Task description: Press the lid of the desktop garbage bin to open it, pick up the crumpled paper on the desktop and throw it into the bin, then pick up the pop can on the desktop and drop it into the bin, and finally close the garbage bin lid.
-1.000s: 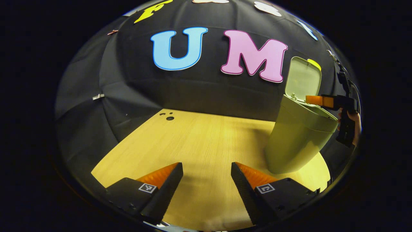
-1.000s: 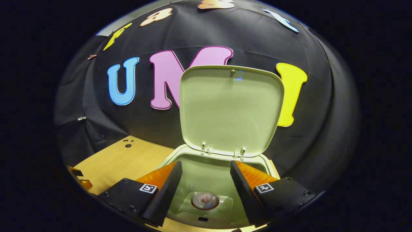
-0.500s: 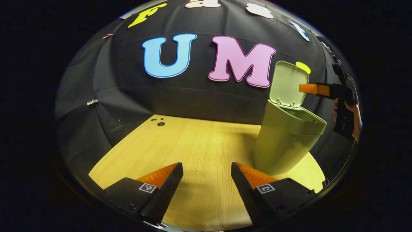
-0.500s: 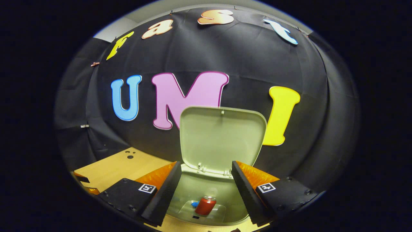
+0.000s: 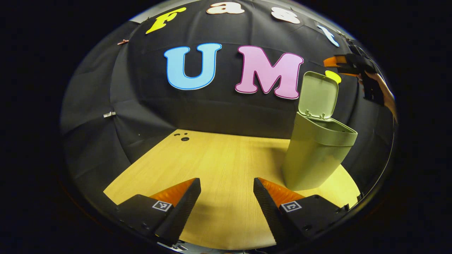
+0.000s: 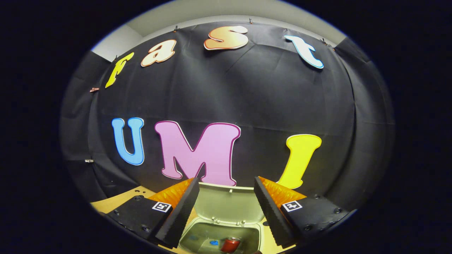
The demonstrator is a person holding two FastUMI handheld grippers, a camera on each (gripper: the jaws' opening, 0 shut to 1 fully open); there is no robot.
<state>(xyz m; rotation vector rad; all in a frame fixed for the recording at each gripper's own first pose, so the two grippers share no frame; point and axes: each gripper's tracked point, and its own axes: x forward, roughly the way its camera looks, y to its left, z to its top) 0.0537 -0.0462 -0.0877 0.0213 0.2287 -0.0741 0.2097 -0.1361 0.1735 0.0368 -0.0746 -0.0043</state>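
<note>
Right gripper view, pop can [image 6: 230, 244] in bin [image 6: 219, 237], below parted jaws

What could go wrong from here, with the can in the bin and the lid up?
1. The lid stands upright and the right gripper is above and slightly behind it; a push from that side might tip the bin rather than close it.
2. The bin sits near the table edge, so a hard press could slide it off.
3. The left gripper is open, not bracing the bin.

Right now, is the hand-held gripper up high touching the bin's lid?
Apart. In the left gripper view, the right hand-held gripper hangs above the open lid, with black wall showing between them.
</note>
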